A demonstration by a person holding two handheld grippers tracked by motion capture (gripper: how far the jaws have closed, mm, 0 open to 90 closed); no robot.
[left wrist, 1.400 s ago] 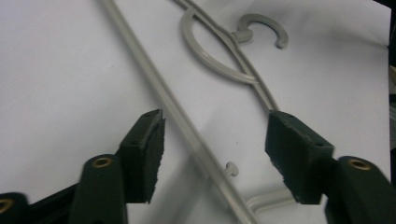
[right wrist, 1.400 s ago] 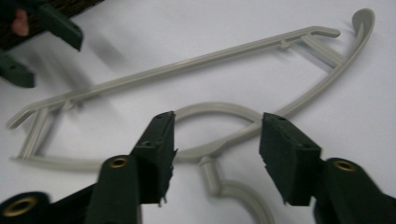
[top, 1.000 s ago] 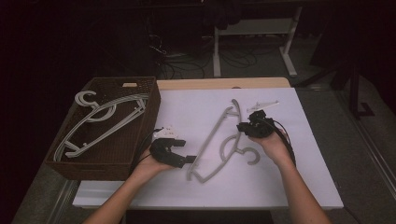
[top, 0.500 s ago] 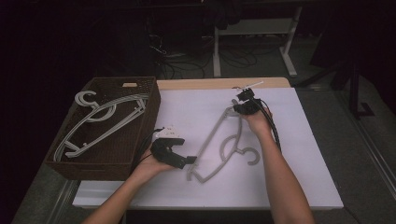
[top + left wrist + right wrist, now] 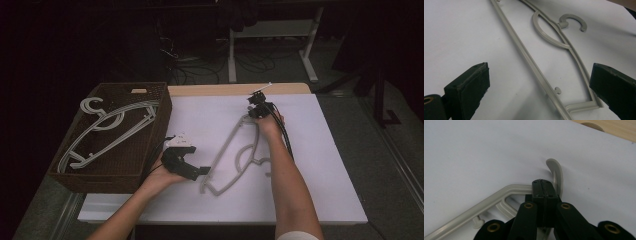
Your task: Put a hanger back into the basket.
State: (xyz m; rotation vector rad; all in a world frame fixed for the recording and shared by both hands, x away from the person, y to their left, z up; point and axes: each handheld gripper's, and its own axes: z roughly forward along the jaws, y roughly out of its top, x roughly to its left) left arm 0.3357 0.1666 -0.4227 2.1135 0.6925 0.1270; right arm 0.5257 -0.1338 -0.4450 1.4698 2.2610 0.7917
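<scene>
A grey plastic hanger (image 5: 226,150) lies flat on the white sheet (image 5: 320,170), running from far right to near left. My left gripper (image 5: 197,161) sits at its near end, and its jaws have just been opening. In the left gripper view the hanger's bar (image 5: 529,60) passes between the wide-apart pads (image 5: 474,82), which do not touch it. My right gripper (image 5: 251,114) is at the hanger's far corner. In the right gripper view its jaws (image 5: 542,184) are pressed together over the bent end of the hanger (image 5: 499,197), with nothing seen between the pads.
A dark wicker basket (image 5: 162,117) stands at the left edge of the sheet and holds two more grey hangers (image 5: 107,127). The bare wooden tabletop (image 5: 225,90) shows beyond the sheet. A desk frame and cables stand in the dark behind.
My right hand has moved from the hanger's hook out to its far corner, away from the person. The left gripper's jaws stand wider apart than before, and that hand has stayed put.
</scene>
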